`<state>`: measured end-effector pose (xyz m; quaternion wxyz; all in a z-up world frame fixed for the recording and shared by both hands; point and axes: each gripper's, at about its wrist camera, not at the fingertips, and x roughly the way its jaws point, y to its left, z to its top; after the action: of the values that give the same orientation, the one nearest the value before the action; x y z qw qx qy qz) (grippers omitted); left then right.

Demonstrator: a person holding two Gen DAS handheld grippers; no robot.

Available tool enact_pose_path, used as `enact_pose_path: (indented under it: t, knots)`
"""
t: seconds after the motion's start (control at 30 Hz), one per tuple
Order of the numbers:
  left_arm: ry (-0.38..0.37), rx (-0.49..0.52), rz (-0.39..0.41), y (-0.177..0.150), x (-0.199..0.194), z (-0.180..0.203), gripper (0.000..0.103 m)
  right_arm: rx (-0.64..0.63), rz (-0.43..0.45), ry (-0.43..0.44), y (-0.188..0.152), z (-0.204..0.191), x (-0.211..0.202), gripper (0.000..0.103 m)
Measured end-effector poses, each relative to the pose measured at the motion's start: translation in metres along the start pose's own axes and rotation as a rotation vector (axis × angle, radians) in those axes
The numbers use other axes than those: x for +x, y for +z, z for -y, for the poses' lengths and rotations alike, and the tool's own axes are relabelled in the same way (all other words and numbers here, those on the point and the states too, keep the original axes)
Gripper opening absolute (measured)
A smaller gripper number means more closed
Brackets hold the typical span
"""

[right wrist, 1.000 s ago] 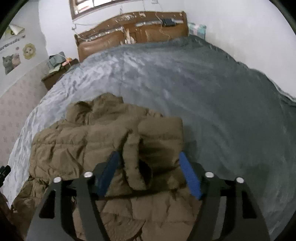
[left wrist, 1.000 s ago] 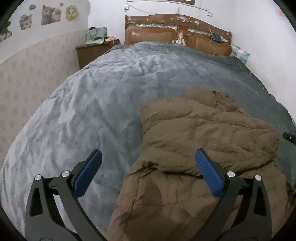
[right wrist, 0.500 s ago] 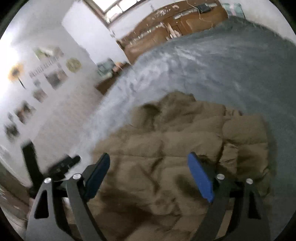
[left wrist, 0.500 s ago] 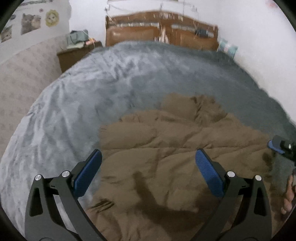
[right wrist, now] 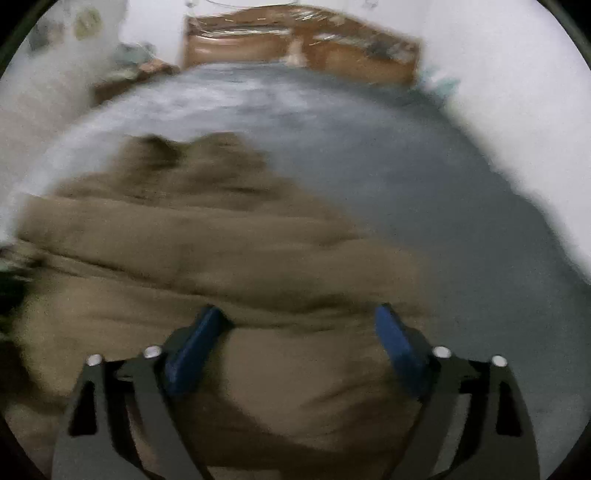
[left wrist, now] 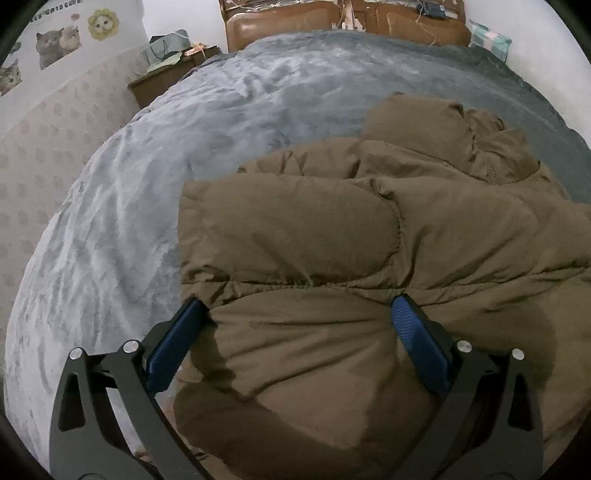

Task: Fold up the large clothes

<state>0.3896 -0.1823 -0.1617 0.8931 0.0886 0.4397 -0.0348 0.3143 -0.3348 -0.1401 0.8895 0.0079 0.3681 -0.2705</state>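
Nearest, the left gripper (left wrist: pixel 297 314) hangs with its blue-padded fingers (left wrist: pixel 173 347) spread wide, over the near end of a brown quilted puffer jacket (left wrist: pixel 369 236); the left pad sits at the jacket's left edge, the right pad over its padded body, and nothing is pinched between them. The right gripper (right wrist: pixel 299 321) is likewise spread wide above the same brown jacket (right wrist: pixel 207 243), empty, though its view is blurred. The jacket lies flat on a grey plush blanket (left wrist: pixel 155 177) covering the bed, its long axis running from the near bed edge away toward the headboard, with the bunched collar or hood end pointing that way. A sleeve is folded across the chest, its straight left edge parallel to the jacket's side. Bare blanket spreads left of the jacket and beyond it, and to its right in the right view. Farther off stand a brown wooden headboard (left wrist: pixel 343 18) and a dark wooden bedside cabinet (left wrist: pixel 159 81) against the wall.
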Motion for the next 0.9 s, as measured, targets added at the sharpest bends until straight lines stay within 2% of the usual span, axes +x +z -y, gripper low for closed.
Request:
enact_pose_path:
  t: [0.03, 0.07, 0.1, 0.13, 0.17, 0.27, 0.3, 0.4, 0.5, 0.57, 0.67, 0.73, 0.9]
  knots:
    - [-0.003, 0.003, -0.002, 0.0, -0.001, -0.001, 0.1, 0.031, -0.062, 0.048, -0.001, 0.01, 0.01, 0.1]
    - [-0.005, 0.007, -0.002, 0.0, -0.003, -0.003, 0.1, 0.07, -0.126, 0.112, -0.004, 0.018, 0.02, 0.1]
    - [-0.01, 0.007, -0.008, 0.002, -0.004, -0.006, 0.1, 0.115, -0.162, 0.161, -0.006, 0.027, 0.025, 0.1]
    - [-0.018, -0.001, -0.015, 0.003, -0.005, -0.011, 0.1, 0.126, -0.153, 0.155, -0.004, 0.032, 0.021, 0.1]
    - [-0.024, -0.009, -0.016, 0.004, -0.009, -0.013, 0.1, 0.132, -0.131, 0.139, 0.0, 0.034, 0.013, 0.1]
    - [-0.032, 0.008, 0.059, 0.008, -0.038, -0.016, 0.1, 0.115, 0.004, 0.142, 0.019, 0.029, -0.025, 0.1]
    - [-0.036, 0.014, 0.083, 0.01, -0.046, -0.015, 0.1, 0.095, 0.063, 0.168, 0.026, 0.022, -0.042, 0.101]
    - [-0.069, 0.04, 0.134, 0.016, -0.065, -0.006, 0.1, 0.018, 0.114, 0.228, 0.032, -0.001, -0.059, 0.101]
    - [-0.083, 0.066, 0.111, 0.016, -0.06, 0.008, 0.1, -0.047, 0.055, 0.228, 0.028, -0.022, -0.04, 0.101]
    - [-0.083, 0.068, 0.082, 0.009, -0.051, 0.015, 0.1, -0.074, -0.023, 0.208, 0.016, -0.027, -0.014, 0.101]
    - [-0.066, 0.062, 0.023, -0.001, -0.029, 0.022, 0.1, -0.025, -0.096, 0.241, -0.004, -0.019, 0.005, 0.101]
    - [-0.069, 0.05, 0.001, -0.006, -0.011, 0.023, 0.1, -0.032, -0.1, 0.242, -0.004, -0.018, 0.008, 0.101]
    - [-0.051, 0.051, -0.009, -0.013, -0.001, 0.029, 0.1, -0.078, -0.102, 0.2, -0.012, -0.028, 0.014, 0.101]
